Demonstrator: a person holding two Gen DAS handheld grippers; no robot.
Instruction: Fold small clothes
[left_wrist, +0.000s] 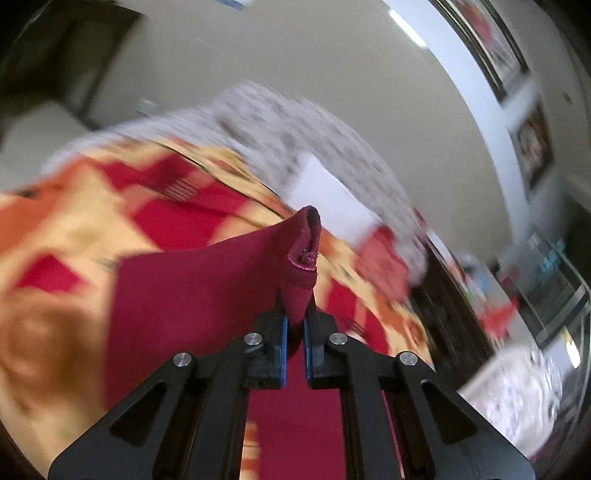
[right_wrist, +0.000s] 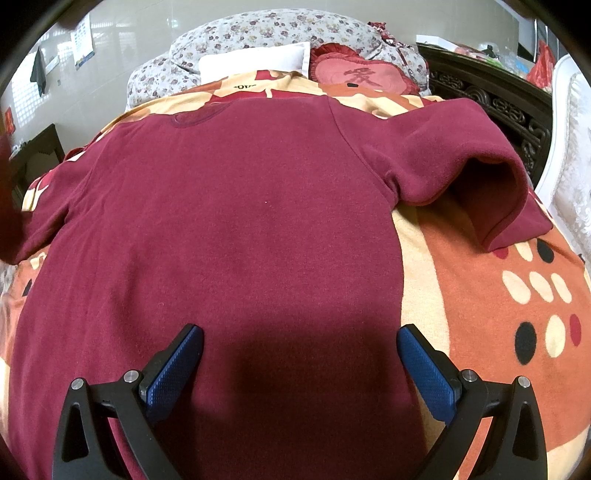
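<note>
In my right wrist view, the maroon T-shirt (right_wrist: 229, 221) lies spread flat across the patterned blanket (right_wrist: 480, 295), filling the centre and left of the frame with its collar toward the top. Its one short sleeve (right_wrist: 480, 162) at the upper right is humped up and partly folded over, the cuff resting on the blanket. My right gripper (right_wrist: 300, 354) hangs over the lower part of the shirt with its jaws spread wide, blue pads (right_wrist: 173, 373) apart and nothing between them; its shadow falls on the fabric between the fingers. At the top of the frame I see a floral quilt (right_wrist: 258, 33), a white pillow (right_wrist: 255, 59) and a red cushion (right_wrist: 354, 75) with a character on it, with a dark carved wooden frame (right_wrist: 491, 99) at the upper right.

My left wrist view is blurred. My left gripper (left_wrist: 294, 314) at lower centre is clenched on a bunched edge of the T-shirt (left_wrist: 199, 295), a hemmed fold sticking up above the fingertips, the rest of the cloth trailing to the lower left over the blanket (left_wrist: 74, 229). The quilt (left_wrist: 280, 125) and pillow (left_wrist: 325, 199) show as smears across the upper middle.
</note>
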